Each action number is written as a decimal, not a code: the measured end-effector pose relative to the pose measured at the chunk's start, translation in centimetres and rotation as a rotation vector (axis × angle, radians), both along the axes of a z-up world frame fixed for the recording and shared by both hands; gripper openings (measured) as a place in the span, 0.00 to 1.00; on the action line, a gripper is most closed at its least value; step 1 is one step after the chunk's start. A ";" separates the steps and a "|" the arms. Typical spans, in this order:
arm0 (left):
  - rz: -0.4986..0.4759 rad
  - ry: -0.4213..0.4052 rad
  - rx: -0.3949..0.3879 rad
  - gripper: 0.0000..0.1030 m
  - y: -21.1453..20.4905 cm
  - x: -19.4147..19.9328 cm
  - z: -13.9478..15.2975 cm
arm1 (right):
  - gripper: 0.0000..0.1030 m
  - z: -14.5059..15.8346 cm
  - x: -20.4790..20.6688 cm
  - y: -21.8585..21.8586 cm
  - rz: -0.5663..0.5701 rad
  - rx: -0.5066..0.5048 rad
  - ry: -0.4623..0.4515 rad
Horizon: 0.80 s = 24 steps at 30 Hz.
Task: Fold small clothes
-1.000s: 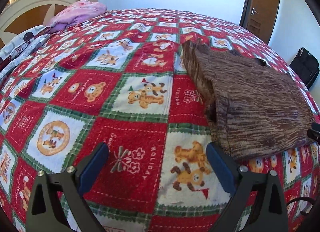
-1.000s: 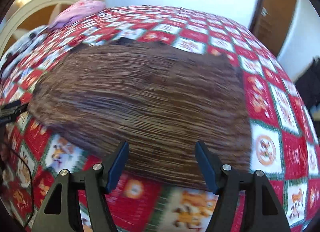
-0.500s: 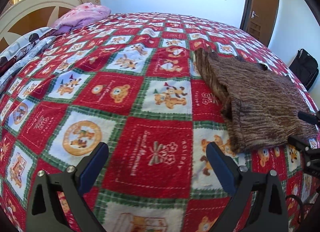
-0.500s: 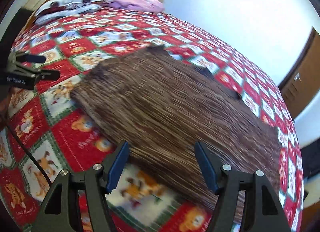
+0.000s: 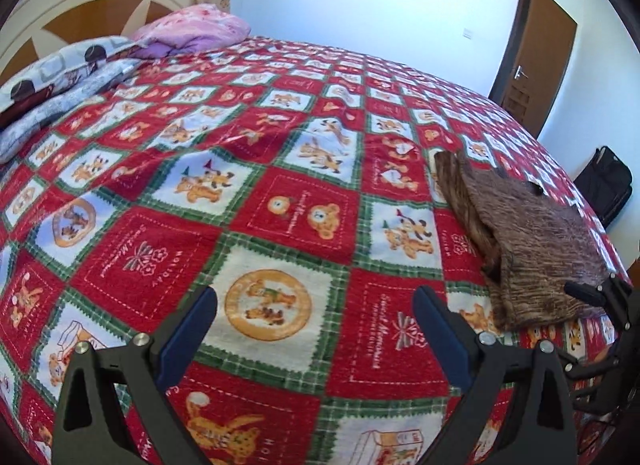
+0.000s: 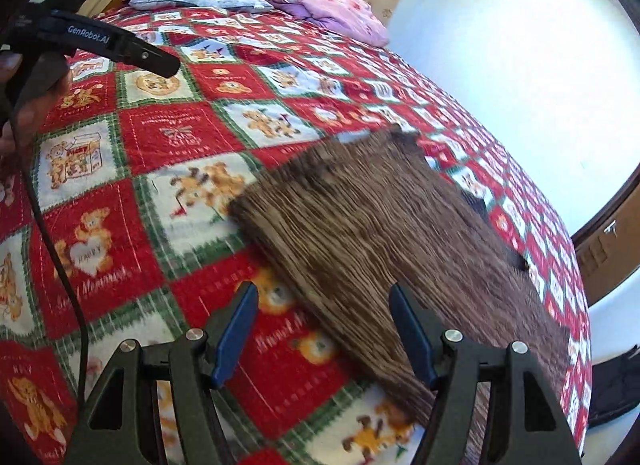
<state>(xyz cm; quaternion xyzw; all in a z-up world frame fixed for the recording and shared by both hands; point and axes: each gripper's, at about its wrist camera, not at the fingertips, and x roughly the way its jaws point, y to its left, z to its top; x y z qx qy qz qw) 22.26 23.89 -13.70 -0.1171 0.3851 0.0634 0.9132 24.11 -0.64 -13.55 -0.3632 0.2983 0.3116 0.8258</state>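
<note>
Both my grippers have drawn back from the folded brown ribbed knit garment (image 6: 384,249) on the red-and-green teddy-bear patchwork bedspread (image 5: 280,201), left gripper (image 5: 316,327) and right gripper (image 6: 324,329) wide open, holding nothing.

One brown garment (image 5: 532,241), one patterned bedspread (image 5: 280,185), two pillows (image 5: 192,27), two tools (image 5: 316,333), one door (image 5: 536,53)

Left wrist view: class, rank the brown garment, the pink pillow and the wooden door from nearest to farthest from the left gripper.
1. Brown garment, folded on the bedspread, right of the left gripper.
2. Pink pillow, far left, by the headboard.
3. Wooden door, far right, beyond the bed.
</note>
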 end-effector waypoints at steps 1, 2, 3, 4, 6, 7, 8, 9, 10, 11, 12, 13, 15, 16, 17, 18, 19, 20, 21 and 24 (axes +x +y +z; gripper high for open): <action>-0.002 0.004 -0.011 0.97 0.1 0.1 -0.1 | 0.67 0.0 -0.1 0.5 0.004 -0.004 -0.013; -0.006 0.010 -0.025 0.97 0.1 0.3 -0.3 | 0.67 -0.1 -0.2 1.0 0.009 -0.010 -0.030; -0.010 0.012 -0.032 0.97 0.1 0.3 -0.4 | 0.67 -0.2 -0.3 1.4 0.013 -0.017 -0.047; -0.018 0.011 -0.037 0.97 0.0 0.4 -0.4 | 0.67 -0.4 -0.4 2.0 0.019 -0.025 -0.073; -0.032 0.010 -0.037 0.97 -0.4 0.7 -0.3 | 0.67 -0.6 -0.6 2.6 0.026 -0.034 -0.103; -0.039 0.008 -0.037 0.97 -0.6 0.9 -0.2 | 0.67 -0.6 -0.6 2.9 0.024 -0.036 -0.118; -0.047 0.005 -0.041 0.97 -0.6 1.1 -0.1 | 0.67 -0.7 -0.5 3.2 0.020 -0.034 -0.130; -0.057 0.001 -0.047 0.97 -0.7 1.3 0.1 | 0.67 -0.7 -0.3 3.4 0.015 -0.029 -0.133; -0.065 -0.005 -0.056 0.97 -0.7 1.6 0.3 | 0.67 -0.7 -0.2 3.6 0.011 -0.025 -0.134; -0.070 -0.010 -0.062 0.97 -0.7 1.9 0.6 | 0.67 -0.7 0.0 3.9 0.006 -0.022 -0.135; -0.077 -0.016 -0.072 0.97 -0.7 2.1 0.7 | 0.67 -0.7 0.1 4.2 0.005 -0.020 -0.138; -0.083 -0.020 -0.081 0.97 -0.6 2.3 0.9 | 0.67 -0.7 0.2 4.4 0.004 -0.019 -0.144; -0.092 -0.021 -0.109 0.97 -0.4 2.9 1.0 | 0.67 -0.8 0.2 4.9 0.003 -0.016 -0.151; -0.097 -0.023 -0.129 0.97 -0.3 3.3 1.1 | 0.67 -0.9 0.2 5.1 0.003 -0.016 -0.155; -0.103 -0.024 -0.146 0.97 -0.2 3.6 1.2 | 0.67 -1.0 0.1 5.2 0.001 -0.017 -0.160; -0.111 -0.025 -0.163 0.97 -0.2 4.1 1.2 | 0.66 -1.1 0.0 5.2 -0.002 -0.013 -0.162; -0.116 -0.024 -0.170 0.97 -0.4 4.6 1.3 | 0.64 -1.1 0.0 5.0 -0.004 -0.003 -0.157; -0.121 -0.023 -0.174 0.97 -0.6 5.0 1.3 | 0.59 -1.0 0.1 4.8 -0.005 0.009 -0.142; -0.132 -0.027 -0.182 0.97 -0.8 5.5 1.3 | 0.54 -1.0 0.1 4.6 -0.008 0.020 -0.129; -0.172 -0.035 -0.198 0.97 -2.1 7.0 1.5 | 0.37 -1.3 -0.2 4.6 0.000 0.019 -0.123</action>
